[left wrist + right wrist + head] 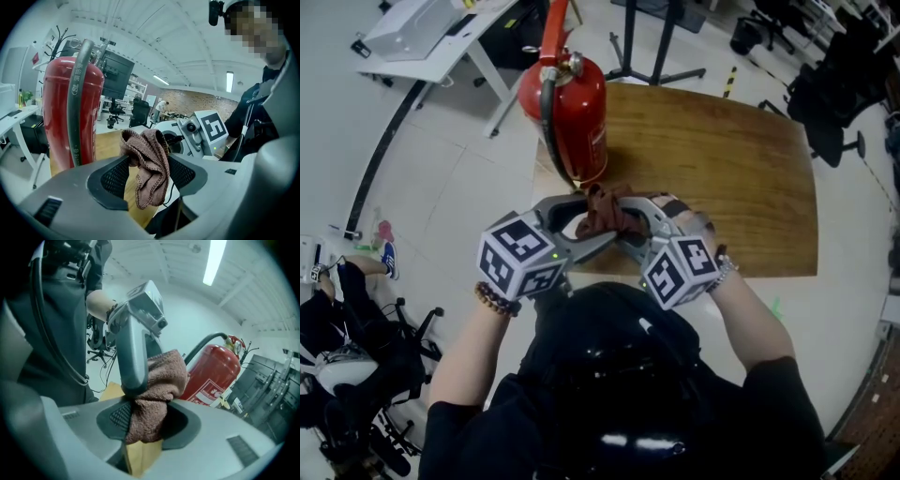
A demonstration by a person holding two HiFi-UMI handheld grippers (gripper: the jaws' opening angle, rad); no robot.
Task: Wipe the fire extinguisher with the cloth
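Observation:
A red fire extinguisher [572, 108] with a black hose [548, 131] stands upright on the near left corner of the wooden table [712, 178]. Just in front of it, a brown knitted cloth [602, 208] hangs between the two grippers, which meet tip to tip. My right gripper [623, 220] is shut on the bunched cloth [157, 390], which fills its jaws [147, 420]. My left gripper [598, 217] stands wide open [147, 176]; the cloth [150, 164] dangles loosely between its pads. The extinguisher [58, 117] is close at the left in the left gripper view and behind the cloth [211, 373] in the right gripper view.
A white desk [422, 37] stands at the far left on the floor. A black stand base [656, 66] is behind the table and office chairs [830, 103] at the far right. Bags and gear [347, 356] lie on the floor at the near left.

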